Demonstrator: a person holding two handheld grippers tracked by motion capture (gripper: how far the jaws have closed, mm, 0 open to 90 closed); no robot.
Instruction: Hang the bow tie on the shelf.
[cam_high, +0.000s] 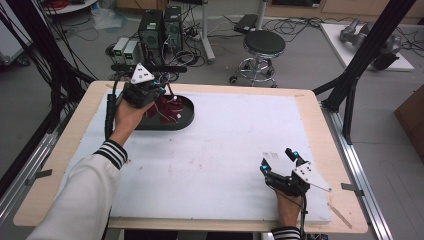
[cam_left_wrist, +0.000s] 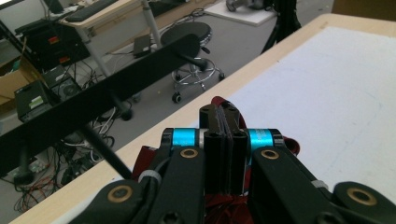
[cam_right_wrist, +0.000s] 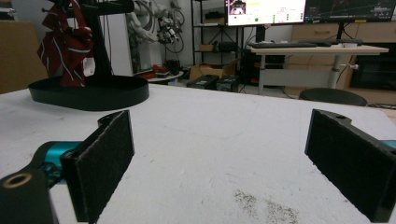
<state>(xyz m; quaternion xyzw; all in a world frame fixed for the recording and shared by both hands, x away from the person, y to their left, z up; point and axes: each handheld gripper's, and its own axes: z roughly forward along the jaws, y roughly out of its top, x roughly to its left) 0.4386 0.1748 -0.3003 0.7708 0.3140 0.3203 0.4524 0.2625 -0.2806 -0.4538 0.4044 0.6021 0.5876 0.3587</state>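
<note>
You are lifting the red striped cloth (cam_high: 167, 111) over the black oval stand base (cam_high: 186, 120) at the table's far left, your left gripper (cam_high: 159, 91) pinching its edge. Your right gripper (cam_high: 278, 161) is resting spread, holding nothing. Next, probably draping the cloth over the stand's crossbar (cam_left_wrist: 93, 105).

Black stand (cam_high: 165, 121) far left; open white mat (cam_high: 220, 155).

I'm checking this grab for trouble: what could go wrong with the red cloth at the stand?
The left gripper is shut on a thin fold of the red cloth, so it may slip free. The cloth hangs around the stand; pulling could snag it or tip the stand. The right gripper rests open far off, unable to steady anything.
</note>
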